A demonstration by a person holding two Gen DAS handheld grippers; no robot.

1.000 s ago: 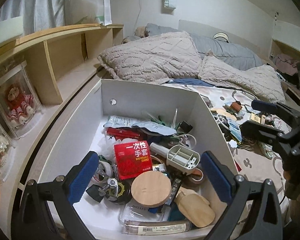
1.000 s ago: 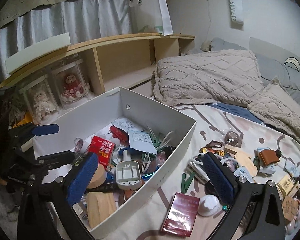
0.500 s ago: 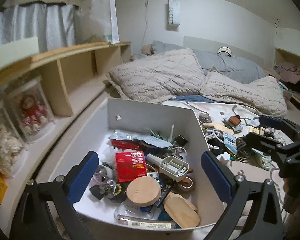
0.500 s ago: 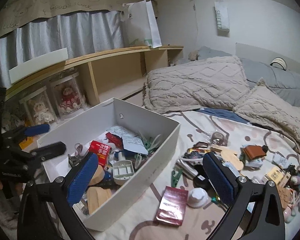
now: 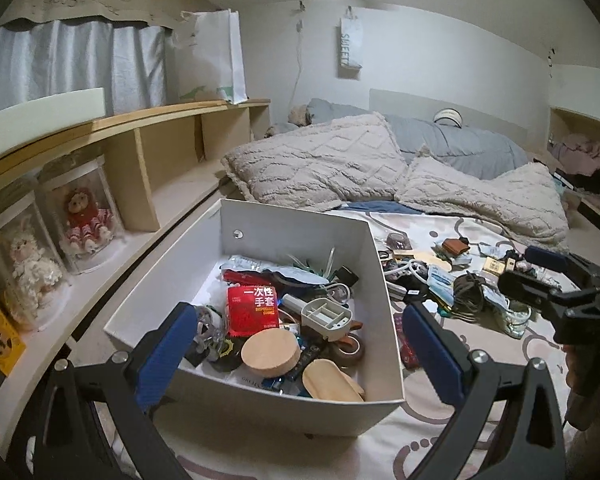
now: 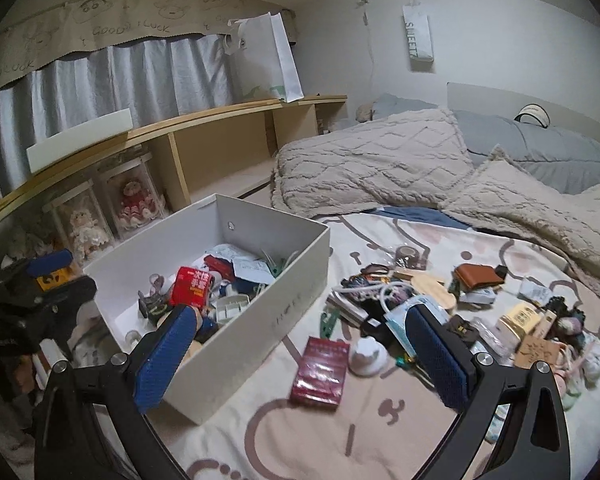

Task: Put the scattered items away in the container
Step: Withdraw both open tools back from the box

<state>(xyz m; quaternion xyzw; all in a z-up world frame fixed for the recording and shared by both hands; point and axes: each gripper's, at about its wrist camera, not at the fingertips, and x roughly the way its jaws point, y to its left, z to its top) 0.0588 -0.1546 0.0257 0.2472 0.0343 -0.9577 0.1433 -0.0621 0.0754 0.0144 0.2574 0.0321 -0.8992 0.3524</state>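
Observation:
A white box (image 5: 292, 224) (image 6: 300, 292) sits on the bed, holding several items: a red glove packet (image 5: 252, 310) (image 6: 192, 286), a round wooden lid (image 5: 270, 352), a grey plastic holder (image 5: 326, 318). My left gripper (image 5: 296, 354) hangs open and empty at the box's near edge. My right gripper (image 6: 304, 354) is open and empty over the bed right of the box, above a dark red packet (image 6: 320, 370) and a white cap (image 6: 367, 356). Scattered items lie further right: a brown wallet (image 6: 478, 274), a wooden piece (image 6: 432, 284), a blue pouch (image 6: 410, 312).
Beige pillows (image 6: 372, 164) and a grey duvet (image 6: 540, 152) lie at the bed's far end. A wooden shelf (image 5: 148, 160) with doll cases (image 5: 84, 216) runs along the left. The other gripper shows at each view's edge (image 5: 552, 280) (image 6: 48, 280).
Both grippers have pulled back and risen away from the box, so more of the bed and room shows. Both stay open and empty.

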